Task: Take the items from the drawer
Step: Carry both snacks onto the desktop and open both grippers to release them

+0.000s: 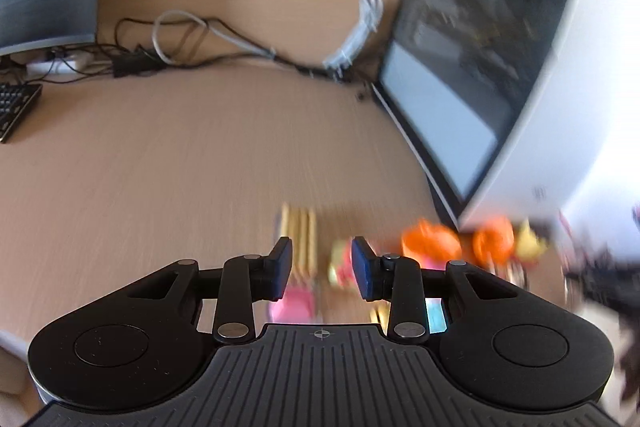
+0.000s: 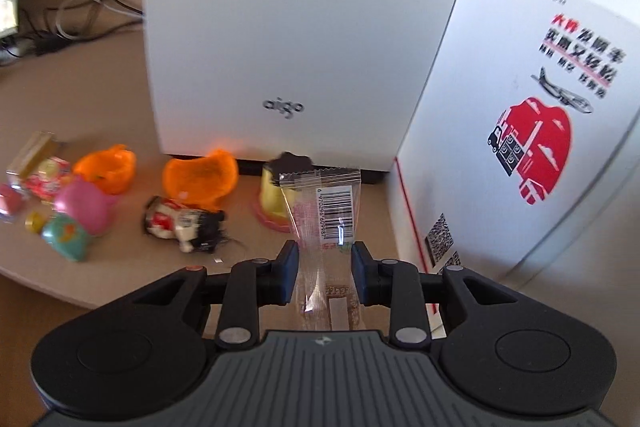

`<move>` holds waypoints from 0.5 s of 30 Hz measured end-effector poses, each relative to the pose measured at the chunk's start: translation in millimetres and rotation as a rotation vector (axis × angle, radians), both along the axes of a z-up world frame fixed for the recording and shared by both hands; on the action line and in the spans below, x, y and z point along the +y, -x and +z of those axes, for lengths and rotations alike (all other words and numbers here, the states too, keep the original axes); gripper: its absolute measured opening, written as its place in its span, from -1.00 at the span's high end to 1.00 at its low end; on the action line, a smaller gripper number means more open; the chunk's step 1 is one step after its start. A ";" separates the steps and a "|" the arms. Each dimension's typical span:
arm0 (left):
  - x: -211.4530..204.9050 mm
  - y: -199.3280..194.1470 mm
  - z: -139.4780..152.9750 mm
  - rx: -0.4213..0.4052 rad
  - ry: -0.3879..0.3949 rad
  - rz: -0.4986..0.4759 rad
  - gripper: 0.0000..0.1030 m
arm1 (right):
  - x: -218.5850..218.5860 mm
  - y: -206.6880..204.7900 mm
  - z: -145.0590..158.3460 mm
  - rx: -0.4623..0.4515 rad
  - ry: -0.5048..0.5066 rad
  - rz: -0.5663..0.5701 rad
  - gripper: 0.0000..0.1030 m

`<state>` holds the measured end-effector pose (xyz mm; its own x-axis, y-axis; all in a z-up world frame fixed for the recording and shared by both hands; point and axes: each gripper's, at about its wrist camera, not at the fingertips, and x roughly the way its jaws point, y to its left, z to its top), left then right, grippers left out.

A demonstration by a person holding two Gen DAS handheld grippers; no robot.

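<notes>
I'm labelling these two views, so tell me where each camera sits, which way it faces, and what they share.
Left wrist: sits on the left hand-held gripper, looking forward over the wooden desk toward cables and a monitor; its fingers are apart with nothing between them.
Right wrist: sits on the right hand-held gripper, facing the white aigo box; a clear barcoded packet stands between its fingers.
Shared: the desk and the orange toy pieces. No hand or sleeve shows.
</notes>
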<state>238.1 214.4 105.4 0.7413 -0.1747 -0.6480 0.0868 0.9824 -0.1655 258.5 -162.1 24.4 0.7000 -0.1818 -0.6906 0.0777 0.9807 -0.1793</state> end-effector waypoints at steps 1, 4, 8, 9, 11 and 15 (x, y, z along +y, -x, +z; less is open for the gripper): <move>-5.6 5.6 -1.8 0.017 -0.015 -0.015 0.31 | -1.1 -4.7 -3.4 0.000 0.006 -0.006 0.47; -16.3 16.0 -4.9 0.067 -0.016 -0.056 0.31 | -1.8 -21.0 -8.1 -0.013 0.026 -0.006 0.47; -22.0 27.4 -10.0 0.096 0.004 -0.084 0.31 | -5.3 -45.5 -9.2 -0.024 0.061 -0.019 0.47; -22.3 28.5 -10.7 0.102 0.007 -0.088 0.31 | -7.0 -51.2 -9.9 -0.018 0.061 -0.021 0.45; -23.6 31.1 -12.4 0.111 0.007 -0.096 0.31 | -12.5 -60.1 -12.5 0.005 0.031 -0.028 0.36; -26.6 37.0 -18.2 0.127 0.007 -0.123 0.31 | -20.2 -58.2 -13.1 0.016 -0.017 -0.031 0.31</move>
<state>201.2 187.8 87.2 0.6260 -0.2640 -0.7337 0.1841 0.9644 -0.1899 316.7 -182.3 11.4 0.6829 -0.1914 -0.7050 0.1053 0.9808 -0.1643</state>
